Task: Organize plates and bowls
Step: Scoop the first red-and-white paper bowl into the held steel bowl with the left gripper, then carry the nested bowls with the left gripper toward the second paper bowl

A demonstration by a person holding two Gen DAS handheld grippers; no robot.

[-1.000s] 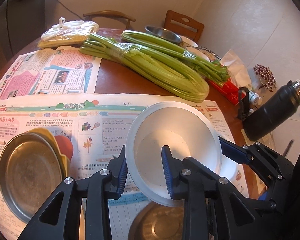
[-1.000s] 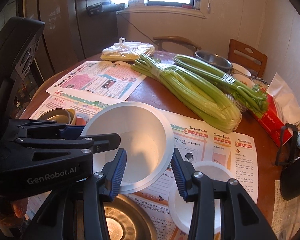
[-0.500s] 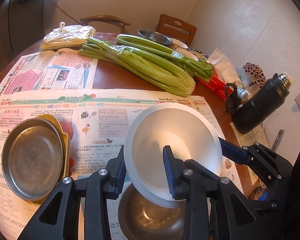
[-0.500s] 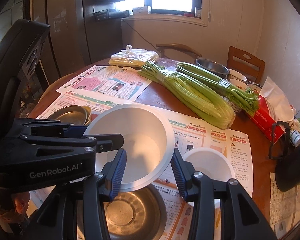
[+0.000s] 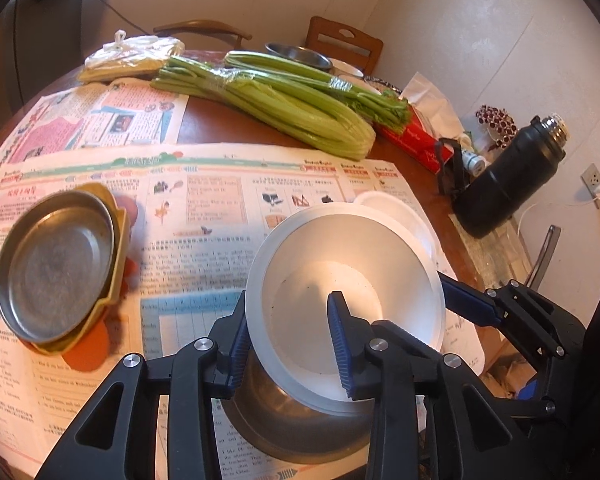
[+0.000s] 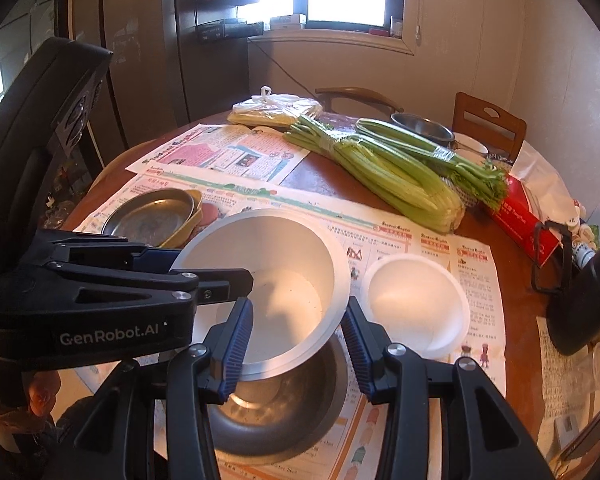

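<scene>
Both grippers hold one large white bowl by its rim, tilted, just above a metal bowl that sits on the newspaper at the near edge of the tabletop.

The left gripper has one finger outside the bowl's left rim and the other inside the bowl. Whether its pads still press on the rim cannot be told for certain, but the rim lies between them and the bowl hangs there.

The right gripper has one finger inside the white bowl and the other outside its right wall, its jaws clenched on the rim. In the right wrist view the left gripper's black body reaches in from the left to the same bowl.

A smaller white bowl stands on the newspaper just to the right of the large one, apart from both grippers. To the left, near the paper's edge, a metal plate lies inside a yellow dish, which rests on something orange.

Farther back, two bunches of celery lie across the tabletop, with a knotted plastic bag beyond them on the left and another metal bowl at the far side. A red box sits right of the celery, and a black flask lies at the right edge.
</scene>
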